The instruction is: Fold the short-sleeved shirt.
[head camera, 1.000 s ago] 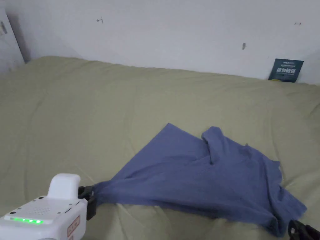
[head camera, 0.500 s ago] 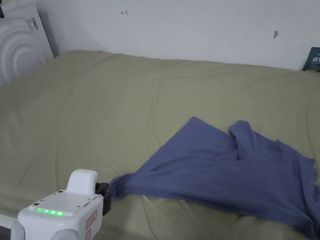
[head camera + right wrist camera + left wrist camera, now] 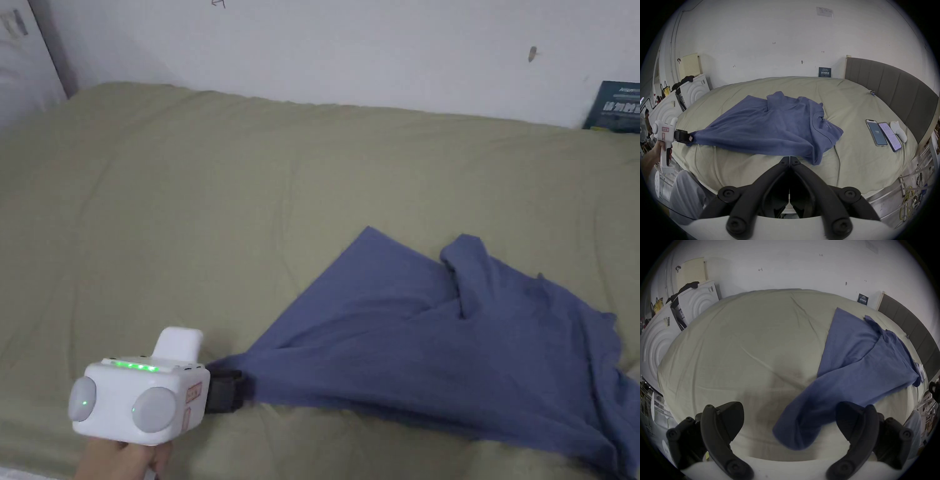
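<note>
The crumpled blue cotton short-sleeved shirt (image 3: pixel 450 350) lies on my olive-green bed (image 3: pixel 187 206). Its corner rests between my left tool's (image 3: pixel 789 423) spread jaws, unpinched. My right tool (image 3: pixel 789 160), pressed together and empty, sits just before the shirt's near edge.

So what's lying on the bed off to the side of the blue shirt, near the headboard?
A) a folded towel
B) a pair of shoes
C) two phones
C: the right gripper view shows two phones lying side by side, screens up, on the bed, between the shirt and the headboard.
</note>
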{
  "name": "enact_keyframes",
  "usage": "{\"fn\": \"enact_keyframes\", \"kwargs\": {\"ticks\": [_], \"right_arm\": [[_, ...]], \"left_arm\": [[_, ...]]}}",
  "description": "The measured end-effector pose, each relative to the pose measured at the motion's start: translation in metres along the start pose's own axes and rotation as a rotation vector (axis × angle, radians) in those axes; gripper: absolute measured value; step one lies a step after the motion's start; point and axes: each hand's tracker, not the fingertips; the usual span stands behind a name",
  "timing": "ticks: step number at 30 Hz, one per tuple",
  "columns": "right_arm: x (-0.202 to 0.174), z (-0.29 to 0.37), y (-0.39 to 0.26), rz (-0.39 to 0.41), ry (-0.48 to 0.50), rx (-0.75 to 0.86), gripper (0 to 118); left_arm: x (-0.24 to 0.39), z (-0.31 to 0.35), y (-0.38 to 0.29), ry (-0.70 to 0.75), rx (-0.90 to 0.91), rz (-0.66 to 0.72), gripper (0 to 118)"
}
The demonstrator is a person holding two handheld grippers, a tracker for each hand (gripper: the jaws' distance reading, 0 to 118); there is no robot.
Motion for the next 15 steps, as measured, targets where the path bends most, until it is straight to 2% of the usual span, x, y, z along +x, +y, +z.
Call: {"fn": "enact_keyframes", "kwargs": {"ticks": [2, 3, 4, 5, 6, 7, 9, 10, 15], "right_arm": [[0.002, -0.003, 0.0, -0.004, -0.003, -0.021, 0], [0.005, -0.006, -0.001, -0.009, -0.004, -0.023, 0], [0.008, -0.009, 0.0, -0.011, -0.004, -0.028, 0], [0.01, -0.011, 0.001, -0.011, -0.004, -0.033, 0], [0.011, -0.014, 0.003, -0.013, -0.008, -0.039, 0], [0.012, -0.017, 0.006, -0.016, -0.007, -0.041, 0], [0.017, -0.023, 0.011, -0.017, -0.008, -0.048, 0], [0.018, -0.025, 0.015, -0.01, -0.016, -0.044, 0], [0.034, -0.056, 0.048, -0.015, -0.043, -0.077, 0]], "left_arm": [[0.002, 0.008, -0.001, -0.044, -0.012, 0.008, 75], [0.004, 0.016, -0.001, -0.032, 0.019, 0.006, 49], [0.006, 0.023, 0.001, -0.074, 0.044, -0.012, 0], [0.008, 0.028, 0.003, -0.134, 0.072, 0.049, 0], [0.006, 0.028, 0.005, -0.081, 0.056, 0.046, 0], [0.008, 0.029, 0.008, -0.079, 0.056, -0.01, 0], [0.006, 0.029, 0.01, -0.084, 0.061, -0.009, 0], [0.029, 0.038, 0.001, -0.038, 0.079, -0.043, 0], [0.023, 0.034, 0.001, -0.084, 0.038, 0.04, 0]]}}
